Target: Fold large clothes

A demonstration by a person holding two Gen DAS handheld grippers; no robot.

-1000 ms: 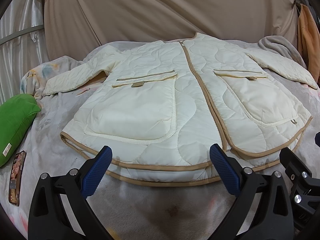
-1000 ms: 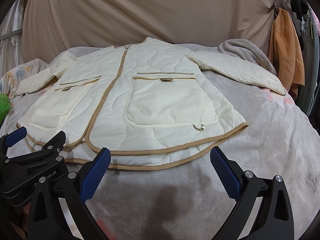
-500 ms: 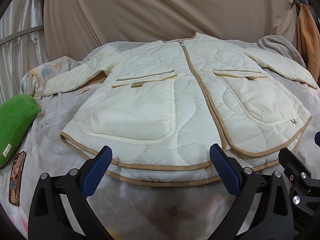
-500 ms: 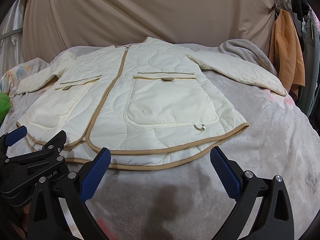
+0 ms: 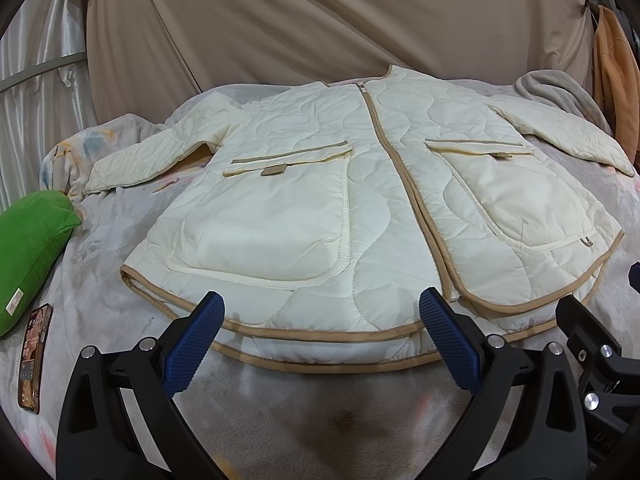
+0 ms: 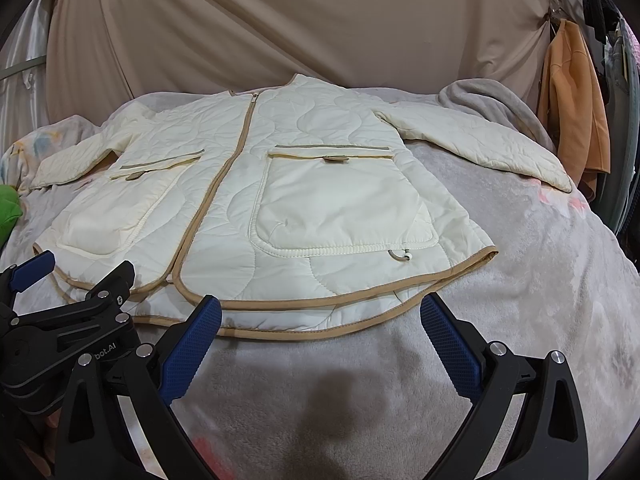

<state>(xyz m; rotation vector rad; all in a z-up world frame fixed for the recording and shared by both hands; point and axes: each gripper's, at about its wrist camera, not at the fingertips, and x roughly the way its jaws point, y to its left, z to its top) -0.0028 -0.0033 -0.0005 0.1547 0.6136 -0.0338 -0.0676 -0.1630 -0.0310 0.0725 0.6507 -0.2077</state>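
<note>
A cream quilted jacket (image 5: 360, 208) with tan trim lies flat and zipped on the grey blanket, front up, sleeves spread to both sides; it also shows in the right wrist view (image 6: 304, 200). My left gripper (image 5: 320, 320) is open and empty, hovering just before the jacket's hem, left of the zipper. My right gripper (image 6: 320, 320) is open and empty, just before the hem below the right pocket (image 6: 340, 204). The left gripper's body (image 6: 60, 320) shows at the lower left of the right wrist view.
A green pillow (image 5: 28, 248) and a phone (image 5: 34, 356) lie at the bed's left edge. A grey blanket heap (image 6: 492, 108) and hanging orange clothes (image 6: 576, 96) are at the back right. A beige curtain (image 5: 320, 20) hangs behind the bed.
</note>
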